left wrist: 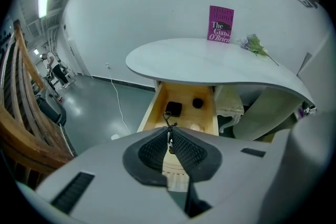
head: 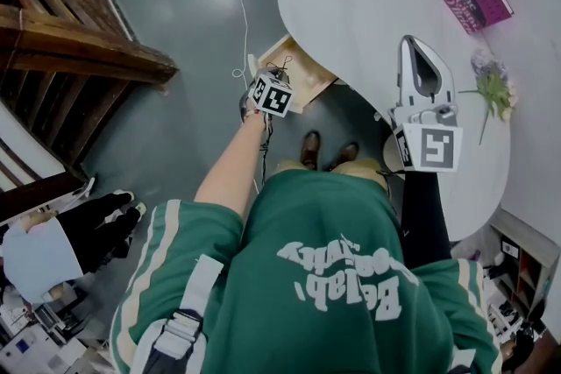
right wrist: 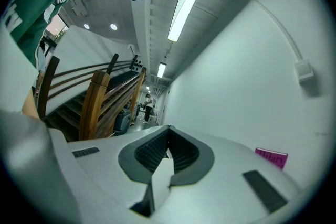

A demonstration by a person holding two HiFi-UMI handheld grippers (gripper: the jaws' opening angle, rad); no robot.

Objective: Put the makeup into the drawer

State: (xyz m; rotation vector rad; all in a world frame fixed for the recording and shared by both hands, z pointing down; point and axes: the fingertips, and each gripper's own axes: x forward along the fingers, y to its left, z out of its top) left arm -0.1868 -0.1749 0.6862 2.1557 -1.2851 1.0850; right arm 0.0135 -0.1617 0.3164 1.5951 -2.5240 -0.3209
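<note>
The left gripper (left wrist: 169, 138) clamps a thin black wire makeup tool (left wrist: 168, 121) above the open pale wooden drawer (left wrist: 151, 112), while the right gripper (right wrist: 167, 147) is closed and empty.

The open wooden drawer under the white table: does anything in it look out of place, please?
Nothing stands out. The open wooden drawer holds a black square item and a small black round item, lying apart, nothing spilled. The left gripper is shut on a thin black wire-like piece.
</note>
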